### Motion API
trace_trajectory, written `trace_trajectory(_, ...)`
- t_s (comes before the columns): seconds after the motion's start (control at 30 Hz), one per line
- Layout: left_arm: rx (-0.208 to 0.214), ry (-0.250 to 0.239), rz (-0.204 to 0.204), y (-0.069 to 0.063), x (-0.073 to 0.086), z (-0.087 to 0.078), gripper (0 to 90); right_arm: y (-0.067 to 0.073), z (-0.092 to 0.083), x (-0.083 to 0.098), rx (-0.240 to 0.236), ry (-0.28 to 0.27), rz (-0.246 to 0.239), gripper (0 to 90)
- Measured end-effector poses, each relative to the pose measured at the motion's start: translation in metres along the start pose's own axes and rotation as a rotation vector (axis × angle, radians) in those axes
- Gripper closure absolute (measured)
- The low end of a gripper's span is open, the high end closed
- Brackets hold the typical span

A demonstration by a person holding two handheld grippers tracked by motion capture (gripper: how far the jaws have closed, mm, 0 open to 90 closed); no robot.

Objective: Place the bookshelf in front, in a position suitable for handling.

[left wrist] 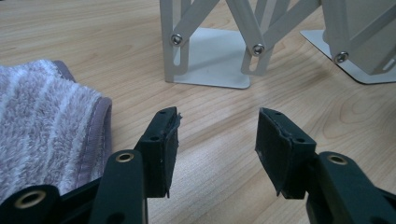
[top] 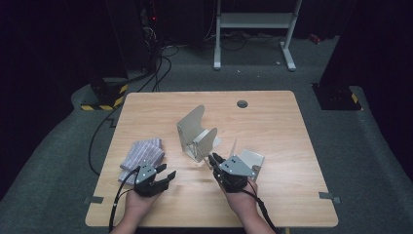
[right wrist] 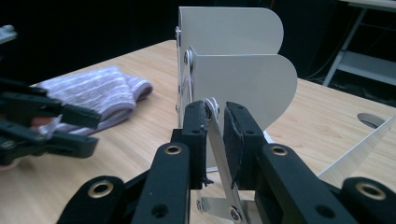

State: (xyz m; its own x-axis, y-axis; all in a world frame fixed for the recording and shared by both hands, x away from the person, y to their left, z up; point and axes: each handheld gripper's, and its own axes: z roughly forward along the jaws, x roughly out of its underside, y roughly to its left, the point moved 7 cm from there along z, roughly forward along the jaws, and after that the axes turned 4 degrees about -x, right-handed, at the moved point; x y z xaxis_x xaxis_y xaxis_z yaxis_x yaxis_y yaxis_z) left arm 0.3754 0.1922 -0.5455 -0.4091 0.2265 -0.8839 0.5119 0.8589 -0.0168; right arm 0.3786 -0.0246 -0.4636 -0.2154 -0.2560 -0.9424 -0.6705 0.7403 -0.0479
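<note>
Rack (top: 197, 134): white metal, expanding, mid-table, only part spread. Right gripper (right wrist: 215, 140): jaws pinching a scissor strut (right wrist: 219, 154) of the rack. Left gripper (left wrist: 217, 140): jaws spread, empty, beside towel (top: 142, 153). Judged: grip taken; stretching or folding the rack not yet done

The right gripper (right wrist: 215, 140) jaws seemingly pinch a metal strut (right wrist: 219, 154) of the white rack (right wrist: 243, 79).

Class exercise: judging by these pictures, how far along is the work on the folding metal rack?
Done: the right gripper has clamped a scissor strut of the metal rack. In hand: handling the rack by that strut. Left: the left gripper waits open beside the folded towel, untouched.
</note>
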Motion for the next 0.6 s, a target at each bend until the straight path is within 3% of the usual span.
trace_trajectory(0.13,0.0,0.0,0.0,-0.001,0.0,0.0,48.7,0.002,-0.008,-0.001,0.013,-0.008,-0.022,74.9)
trace_trajectory(0.3,0.001,0.003,0.001,-0.001,0.001,0.001,48.7,0.0,-0.026,0.004,0.035,-0.021,-0.008,72.9)
trace_trajectory(0.6,0.004,0.002,0.002,-0.002,0.0,0.002,48.7,-0.014,-0.039,0.047,0.087,0.075,0.02,74.2)
